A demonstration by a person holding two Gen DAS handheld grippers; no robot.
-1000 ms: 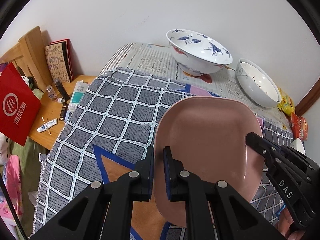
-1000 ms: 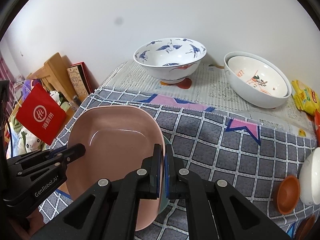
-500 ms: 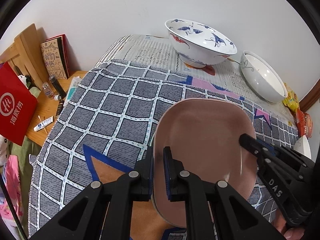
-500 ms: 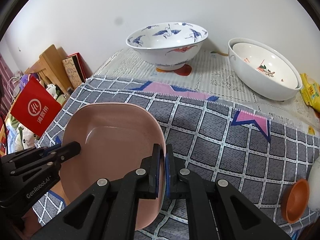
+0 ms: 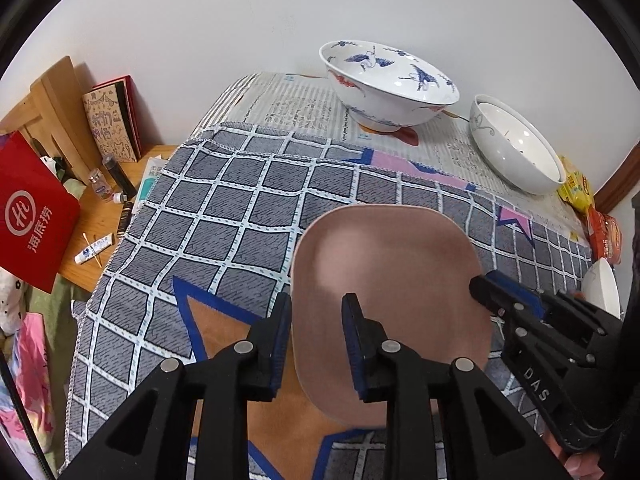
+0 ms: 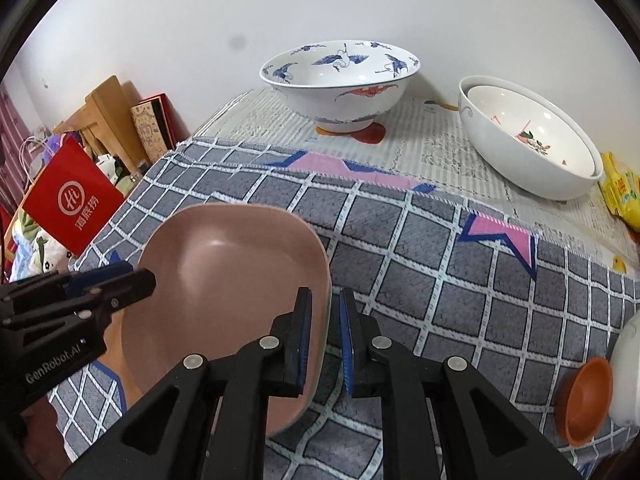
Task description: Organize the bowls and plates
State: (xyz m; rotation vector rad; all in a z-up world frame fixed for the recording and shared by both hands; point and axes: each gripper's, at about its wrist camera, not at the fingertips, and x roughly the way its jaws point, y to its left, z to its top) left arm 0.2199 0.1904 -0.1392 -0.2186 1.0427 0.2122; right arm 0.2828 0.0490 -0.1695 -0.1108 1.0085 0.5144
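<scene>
The left gripper (image 5: 316,336) stands released, its blue-padded fingers spread either side of the left rim of the pink plate (image 5: 384,280), with clear air between each pad and the rim. The right gripper (image 6: 325,328) is likewise released, though more narrowly, straddling the plate's right rim with a thin gap showing on both sides. The plate sits low over the checked grey cloth (image 5: 208,216), seemingly set down, though contact underneath cannot be seen, and a pale green edge along its right rim hints at another dish beneath it. To finish the release well, both grippers probably ought to back straight out along their fingers, level and together, so no pad catches the rim and drags or tips the plate. Farther back, on the pale patterned cloth (image 5: 288,108), the blue crane bowl (image 5: 384,84) stands upright beside a tilted white bowl (image 5: 516,148). The right wrist view shows what the left does not: a smaller bowl (image 6: 540,136) nested inside the white one, and a small orange dish (image 6: 586,400) near the cloth's right edge. The left wrist view alone shows the side table (image 5: 100,220) with its tubes and bottles.
</scene>
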